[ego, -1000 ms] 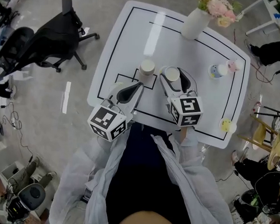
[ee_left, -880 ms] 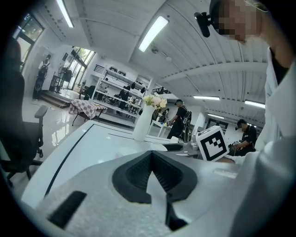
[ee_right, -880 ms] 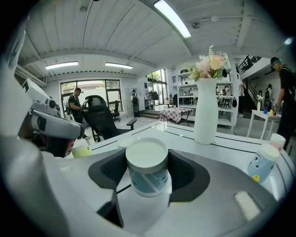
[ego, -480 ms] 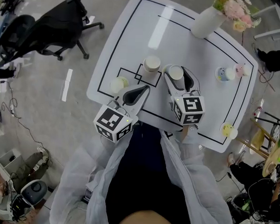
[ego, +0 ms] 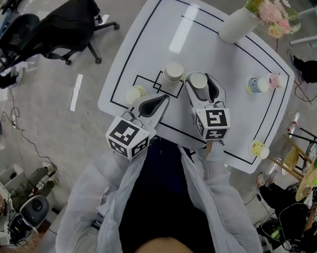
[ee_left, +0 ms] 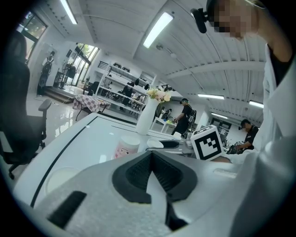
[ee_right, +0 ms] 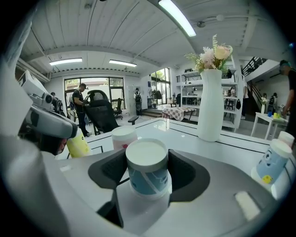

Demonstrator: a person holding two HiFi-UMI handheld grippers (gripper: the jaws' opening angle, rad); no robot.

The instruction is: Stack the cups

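Pale sleeves (ego: 213, 187) reach out from the near edge of the white table (ego: 151, 40), and both grippers point away from the person, tipped slightly downward over the table's near part. The hands themselves are hidden under the sleeves and the gripper bodies. The left gripper (ego: 160, 100) carries its marker cube (ego: 128, 138) at the near end. Its dark pads meet in a point with nothing between them, and that point lies just right of the yellow cup (ego: 135, 92) and near of the pink cup (ego: 173, 72). The right gripper (ego: 200, 84) lies alongside, to the right, its jaws clamped on the blue cup (ee_right: 148, 178), one pad against each side of the cup's wall. The gripper's own grey body covers the cup's base, so I cannot tell whether it rests on the table or hangs just above it. In the left gripper view that gripper's body fills the lower half and cuts off the pink cup's foot. The blue cup is small and round, with a flat white lid and a blue printed wall with paler patches. It sits just right of the pink cup, which has a similar white lid and a pale pink wall with a small printed face. The yellow cup shows only part of its yellow wall in the right gripper view, at the left behind the left gripper.
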